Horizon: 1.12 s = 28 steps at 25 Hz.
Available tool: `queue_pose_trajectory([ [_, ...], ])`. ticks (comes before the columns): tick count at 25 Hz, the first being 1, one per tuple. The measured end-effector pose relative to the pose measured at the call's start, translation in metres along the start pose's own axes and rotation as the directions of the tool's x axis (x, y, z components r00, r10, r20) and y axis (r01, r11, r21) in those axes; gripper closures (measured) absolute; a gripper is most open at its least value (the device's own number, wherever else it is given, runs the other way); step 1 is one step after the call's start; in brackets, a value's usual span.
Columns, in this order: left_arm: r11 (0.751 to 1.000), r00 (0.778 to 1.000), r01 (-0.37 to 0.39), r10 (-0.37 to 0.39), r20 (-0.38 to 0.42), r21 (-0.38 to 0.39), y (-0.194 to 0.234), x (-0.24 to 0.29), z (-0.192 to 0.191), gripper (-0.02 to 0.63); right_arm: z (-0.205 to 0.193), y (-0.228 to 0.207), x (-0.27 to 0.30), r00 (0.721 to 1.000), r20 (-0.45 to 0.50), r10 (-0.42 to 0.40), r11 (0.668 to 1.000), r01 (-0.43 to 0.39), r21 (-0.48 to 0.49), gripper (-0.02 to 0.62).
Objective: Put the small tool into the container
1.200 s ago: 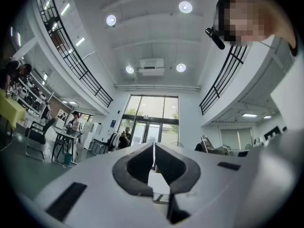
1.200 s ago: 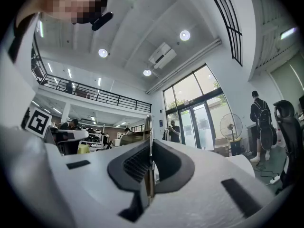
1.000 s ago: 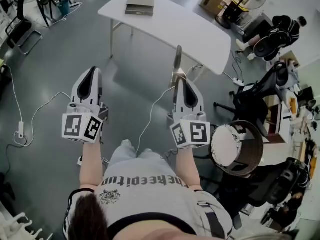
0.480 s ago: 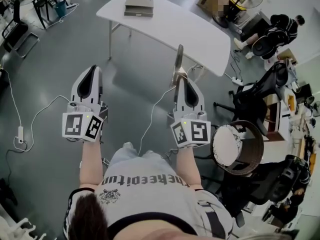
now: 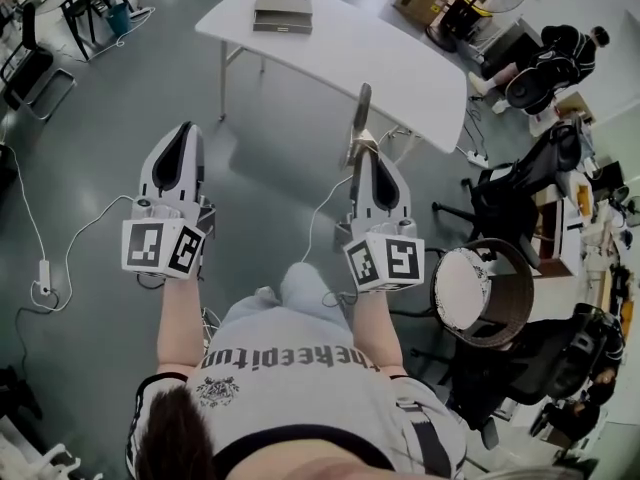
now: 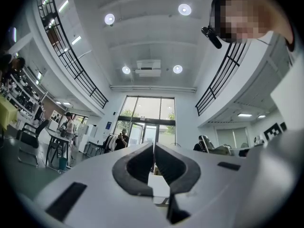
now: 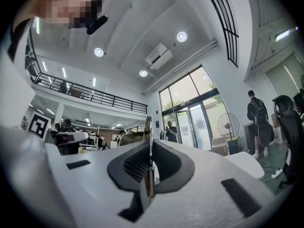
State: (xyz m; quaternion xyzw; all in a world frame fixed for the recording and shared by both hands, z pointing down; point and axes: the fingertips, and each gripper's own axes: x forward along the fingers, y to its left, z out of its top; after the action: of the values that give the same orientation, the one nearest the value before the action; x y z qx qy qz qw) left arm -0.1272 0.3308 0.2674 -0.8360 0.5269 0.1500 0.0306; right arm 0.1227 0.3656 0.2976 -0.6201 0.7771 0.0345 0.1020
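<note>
— What takes up the most room?

— The grey floor [image 5: 90, 118]. On it stands a long white table [image 5: 400, 63], which I'll use as the mark for everything else. It lies slantwise ahead of the person [image 5: 300, 388], who stands on the near side of it, well short of its edge.

— Anything else that large?

— A round drum [image 5: 462, 290] with a brown wall and a white face, off the table's right end and nearer to the person than the table is.

— And the grippers?

— Both are held out toward the table, side by side and apart. The left gripper [image 5: 182, 128] is level with the table's left half. Its jaws are pressed together with nothing between them. The right gripper [image 5: 362, 156] is level with the table's middle, its jaws clamped on the small tool [image 5: 359, 118].

— Where is the container?

— The container [image 5: 281, 11], a flat grey-brown box, sits on the table's left end, toward the far edge. It is well apart from both grippers.

— And the tool?

— It is a thin, flat strip standing up out of the right jaws. In the head view its tip shows against the table's near edge. The right gripper view shows it edge-on, pinched between the dark pads.
</note>
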Motion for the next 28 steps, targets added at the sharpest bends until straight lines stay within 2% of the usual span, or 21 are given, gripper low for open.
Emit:
queue_pose_trajectory([
  [6,1.000,1.000,-0.019,0.019,0.000,-0.012,0.019,0.022,-0.009,0.594,-0.010,-0.005,0.031,1.000,-0.009,0.010,1.000,-0.010,-0.001,0.592],
  [11,0.999,0.999,-0.042,0.042,-0.001,-0.011,0.044,0.059,-0.023,0.594,-0.025,-0.017,0.079,1.000,-0.007,0.025,1.000,-0.025,0.010,0.592],
  [28,0.998,0.998,-0.060,0.060,0.023,0.006,0.083,0.253,-0.053,0.594,-0.040,-0.106,0.277,0.995,0.016,0.099,0.995,-0.100,0.024,0.592],
])
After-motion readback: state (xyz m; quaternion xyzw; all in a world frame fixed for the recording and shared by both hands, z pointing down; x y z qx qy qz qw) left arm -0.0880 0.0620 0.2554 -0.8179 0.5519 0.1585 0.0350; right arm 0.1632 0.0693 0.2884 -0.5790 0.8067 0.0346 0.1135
